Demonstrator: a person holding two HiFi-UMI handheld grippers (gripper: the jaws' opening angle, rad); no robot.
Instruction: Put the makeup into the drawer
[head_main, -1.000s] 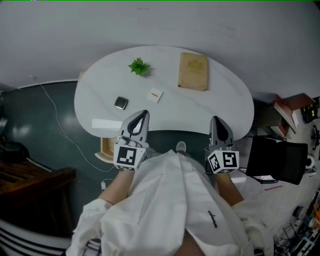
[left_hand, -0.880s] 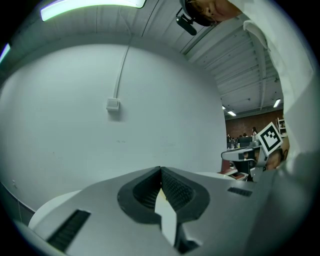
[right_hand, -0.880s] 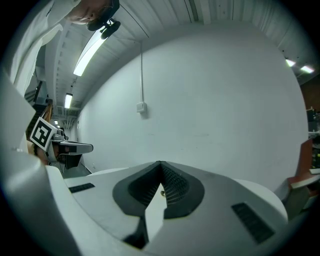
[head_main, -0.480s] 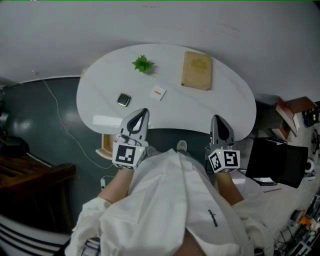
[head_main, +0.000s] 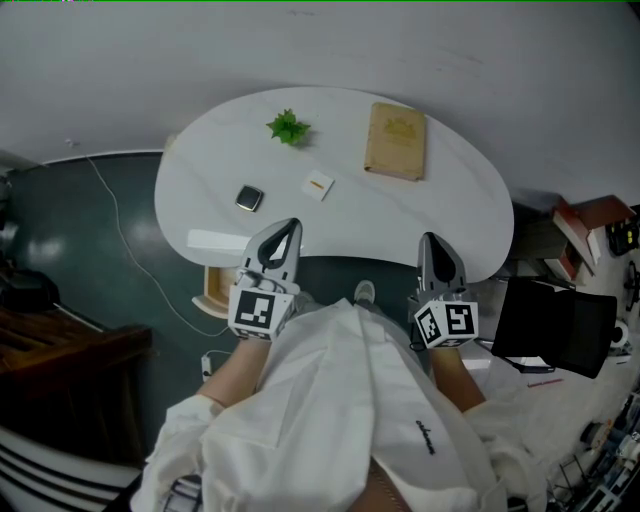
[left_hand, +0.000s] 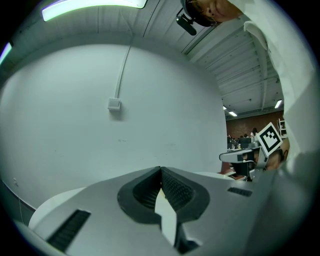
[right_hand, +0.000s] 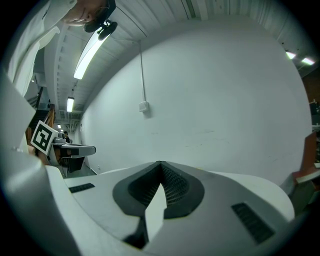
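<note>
Left gripper (head_main: 288, 227) and right gripper (head_main: 431, 240) both clamped shut, empty, at near table (head_main: 440, 205) edge; drawer (head_main: 212, 292) under left rim, compact (head_main: 249, 198) beyond on top: low and flat, so late-opening jaws likely shove it instead of gripping.
</note>
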